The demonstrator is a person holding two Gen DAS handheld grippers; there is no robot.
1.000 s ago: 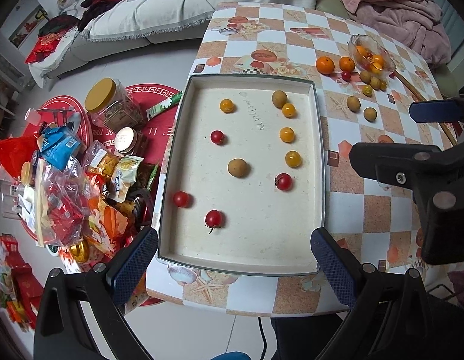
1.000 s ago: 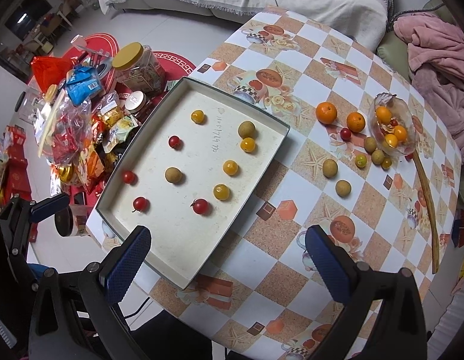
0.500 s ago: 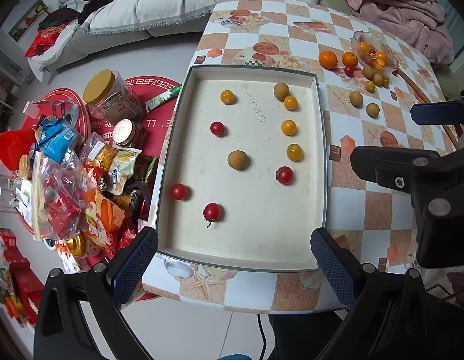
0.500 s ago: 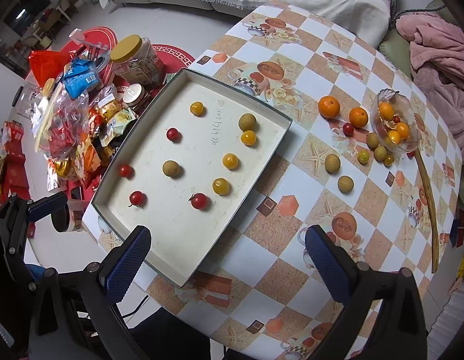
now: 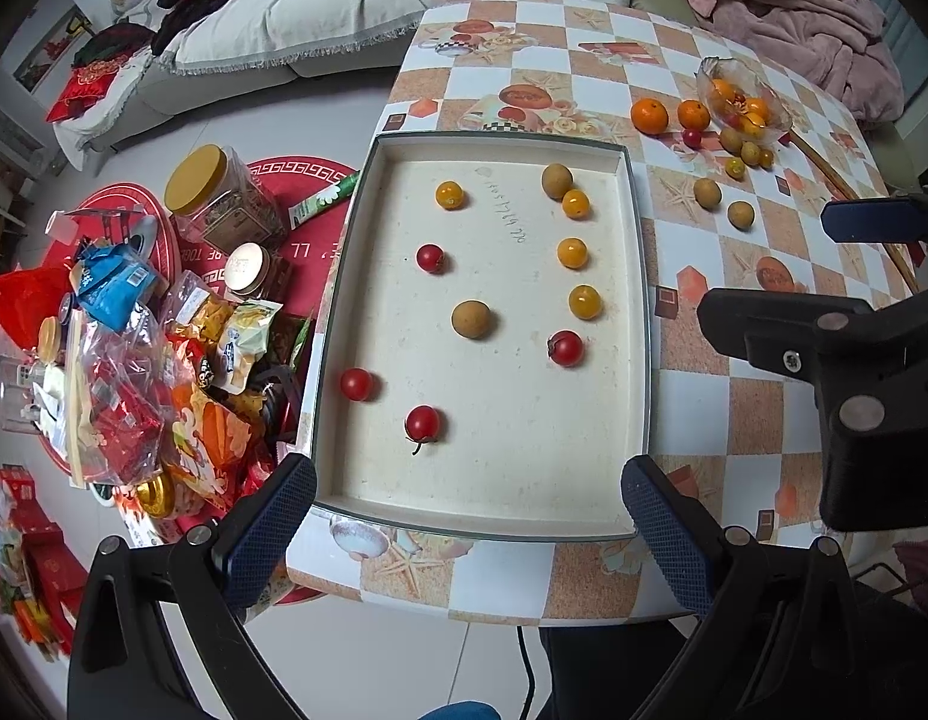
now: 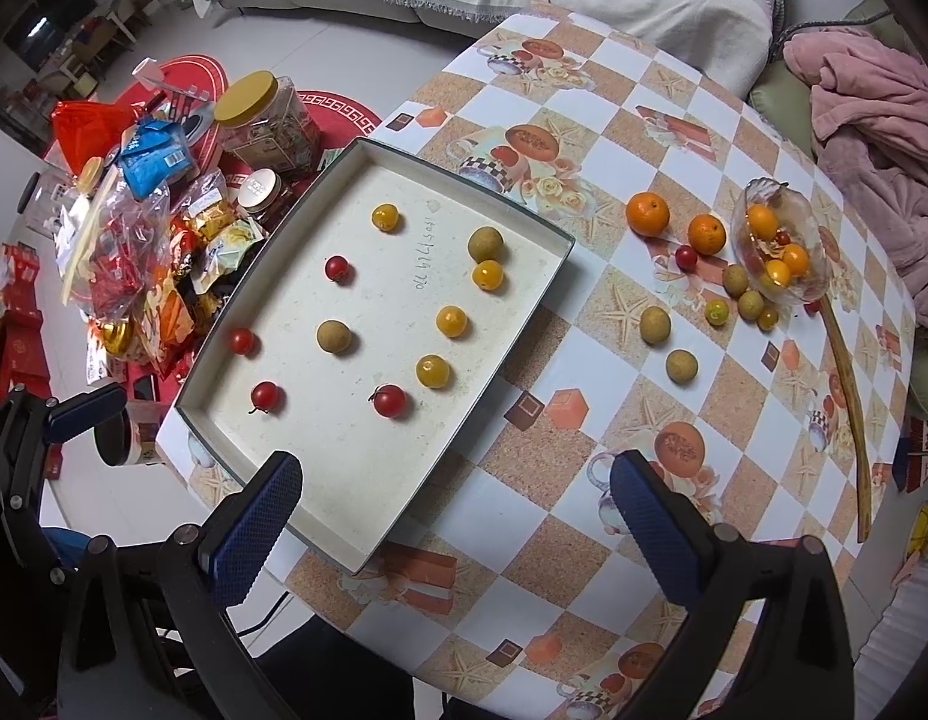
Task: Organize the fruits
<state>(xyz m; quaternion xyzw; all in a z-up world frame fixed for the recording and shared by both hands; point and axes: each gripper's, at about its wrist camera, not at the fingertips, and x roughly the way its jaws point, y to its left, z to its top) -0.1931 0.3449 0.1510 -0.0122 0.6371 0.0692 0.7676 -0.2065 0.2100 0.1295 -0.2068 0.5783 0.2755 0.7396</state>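
Left tool (image 5: 467, 510): spread wide, gripping nothing, held above the near end of the tray (image 5: 635, 138). Right tool (image 6: 455, 498): likewise spread and empty, above the counter (image 6: 590, 594) at the tray's near right corner.

Tray contents, ahead of my left tool: four red cherry tomatoes (image 5: 422, 423), four yellow cherry tomatoes (image 5: 584, 302), two brown longans (image 5: 470, 318). None touch the tool.

Items I see better from the right wrist view: the loose fruit well ahead and to the right of that tool. Two oranges (image 6: 647, 213) lie side by side, a red tomato just beside them, a glass bowl (image 6: 812, 228) holding more orange and yellow fruit, several small brown and yellow-green fruits around its near side, two further longans (image 6: 655, 324) apart on the counter, and a long wooden stick (image 6: 848, 384) running toward me from the bowl.

Items only the left wrist view gives: my right tool's black body and one blue finger, seen from the side at far right. Both views carry the floor to the left of the tray: a yellow-lidded jar (image 5: 221, 198) and a heap of snack packets (image 5: 122, 372).

Against the frame one second ago: no fruit has shifted. From the left wrist the tray now sits slightly further ahead; the right wrist view is nearly unchanged. Both tools are as open as before.
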